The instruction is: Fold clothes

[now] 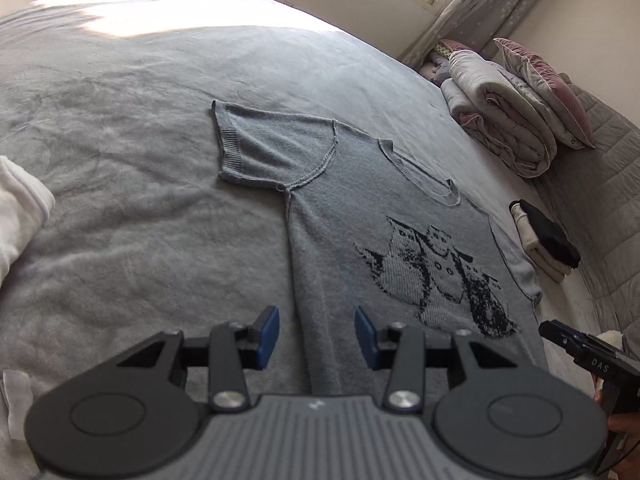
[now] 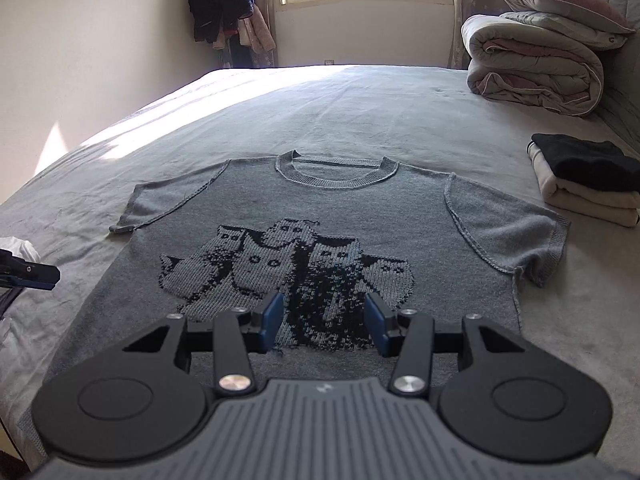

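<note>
— Two grippers, neither carrying anything: the left gripper [image 1: 316,338] has its blue fingers [image 1: 267,336] partway apart with only air between them, above the sweater's near left side edge. The right gripper [image 2: 324,322] is the same, half-spread over the hem below the cat pattern [image 2: 280,272].

— And the sweater?

— The grey sweater [image 2: 332,208] lies flat and face up on the bed [image 2: 360,104], collar [image 2: 336,170] toward the window, both short sleeves spread out. A folded stack [image 2: 588,184] sits well apart on its right, a rolled duvet [image 2: 536,64] beyond that.

— So what's the step?

— My guess is the first fold hasn't begun. I'd take one side at a time: pinch the left sleeve [image 1: 256,148] at its cuff and the hem corner below it, lift both together, and lay that strip over the cats along a straight line.

— Anything to watch?

— The knit is loose and stretchy, I'd think. Grip both layers, lift low, and don't drag, or the whole body will shift on the blanket.
</note>
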`<act>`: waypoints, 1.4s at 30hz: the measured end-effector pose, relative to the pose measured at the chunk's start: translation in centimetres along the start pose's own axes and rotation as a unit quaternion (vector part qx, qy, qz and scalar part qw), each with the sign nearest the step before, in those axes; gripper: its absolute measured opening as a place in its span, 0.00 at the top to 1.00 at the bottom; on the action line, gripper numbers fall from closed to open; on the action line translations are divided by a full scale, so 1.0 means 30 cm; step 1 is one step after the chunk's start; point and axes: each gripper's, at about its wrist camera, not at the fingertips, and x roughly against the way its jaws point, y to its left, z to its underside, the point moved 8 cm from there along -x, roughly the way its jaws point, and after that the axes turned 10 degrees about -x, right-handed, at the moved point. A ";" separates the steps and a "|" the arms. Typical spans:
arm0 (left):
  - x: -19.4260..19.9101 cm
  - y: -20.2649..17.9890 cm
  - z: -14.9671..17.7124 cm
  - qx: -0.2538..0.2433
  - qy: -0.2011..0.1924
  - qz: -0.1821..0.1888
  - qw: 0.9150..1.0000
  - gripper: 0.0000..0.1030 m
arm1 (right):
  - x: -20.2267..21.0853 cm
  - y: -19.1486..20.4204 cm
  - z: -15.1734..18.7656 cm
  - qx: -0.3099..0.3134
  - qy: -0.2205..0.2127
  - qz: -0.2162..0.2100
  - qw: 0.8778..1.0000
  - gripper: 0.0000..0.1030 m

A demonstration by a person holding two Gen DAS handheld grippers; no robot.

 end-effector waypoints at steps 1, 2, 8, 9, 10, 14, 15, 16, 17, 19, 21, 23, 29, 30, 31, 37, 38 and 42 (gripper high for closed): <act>0.009 -0.004 0.020 0.001 0.000 0.002 1.000 0.59 | 0.009 0.021 0.018 0.000 0.001 -0.004 1.000 0.52; 0.013 -0.004 0.033 0.002 0.000 0.005 1.000 0.60 | 0.019 0.046 0.039 0.000 0.000 -0.007 1.000 0.52; 0.026 0.019 0.086 0.017 0.008 0.016 1.000 0.72 | 0.056 0.230 0.149 -0.013 -0.012 -0.056 0.998 0.53; 0.028 0.023 0.085 0.015 0.008 0.016 1.000 0.72 | 0.057 0.269 0.167 -0.014 -0.011 -0.067 0.998 0.56; 0.029 0.033 0.082 0.015 0.006 0.017 1.000 0.73 | 0.056 0.313 0.186 -0.014 -0.008 -0.080 0.997 0.58; 0.004 0.077 0.084 0.048 0.011 0.047 0.998 0.87 | 0.047 0.489 0.245 -0.005 0.002 -0.140 0.990 0.63; -0.009 0.080 0.088 0.052 0.016 0.054 0.997 0.89 | 0.044 0.536 0.260 0.003 0.005 -0.155 0.988 0.65; -0.022 0.084 0.091 0.055 0.022 0.062 0.996 0.89 | 0.040 0.585 0.278 0.016 0.009 -0.168 0.986 0.66; -0.034 0.081 0.094 0.055 0.025 0.064 0.996 0.90 | 0.036 0.626 0.292 0.029 0.013 -0.178 0.984 0.66; -0.055 0.069 0.094 0.050 0.031 0.073 0.996 0.92 | 0.025 0.693 0.320 0.051 0.022 -0.192 0.980 0.66; -0.069 0.053 0.095 0.042 0.037 0.079 0.995 0.92 | 0.011 0.748 0.352 0.070 0.032 -0.203 0.976 0.66; -0.080 0.029 0.097 0.027 0.043 0.081 0.995 0.92 | -0.008 0.788 0.383 0.087 0.043 -0.207 0.973 0.66; -0.094 0.008 0.108 0.013 0.051 0.077 0.996 0.92 | -0.072 0.808 0.474 0.143 0.069 -0.169 0.973 0.66; -0.095 0.014 0.109 0.016 0.051 0.075 0.996 0.92 | -0.078 0.798 0.486 0.153 0.066 -0.157 0.973 0.66; -0.096 0.020 0.109 0.020 0.051 0.072 0.996 0.92 | -0.084 0.788 0.498 0.164 0.063 -0.145 0.974 0.67; -0.124 0.075 0.109 0.068 0.055 0.068 0.994 0.81 | -0.089 0.714 0.483 0.127 0.061 -0.147 0.979 0.95; -0.131 0.082 0.110 0.086 0.056 0.077 0.992 0.79 | -0.087 0.692 0.465 0.096 0.066 -0.163 0.980 0.95; -0.149 0.099 0.108 0.160 0.050 0.121 0.978 0.55 | -0.061 0.613 0.391 -0.029 0.081 -0.246 0.965 0.95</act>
